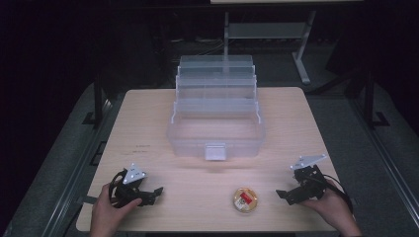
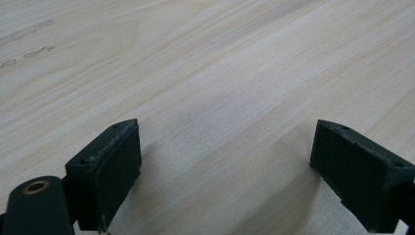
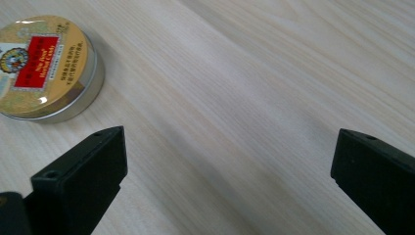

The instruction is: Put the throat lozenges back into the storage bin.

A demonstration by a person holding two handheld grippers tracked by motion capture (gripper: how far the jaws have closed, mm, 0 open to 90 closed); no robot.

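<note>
Both held low over the pale wooden table [image 1: 148,118], jaws spread wide and empty: left gripper [image 1: 157,190] near the front left corner, right gripper [image 1: 280,194] front right. Between them, nearer the right, a small round gold tin with a red label [image 1: 246,200], flat near the front edge. Behind, a clear plastic tiered storage box [image 1: 216,123], opened. Likely slippery, shallow rim; could skid off if pinched off-centre.
</note>
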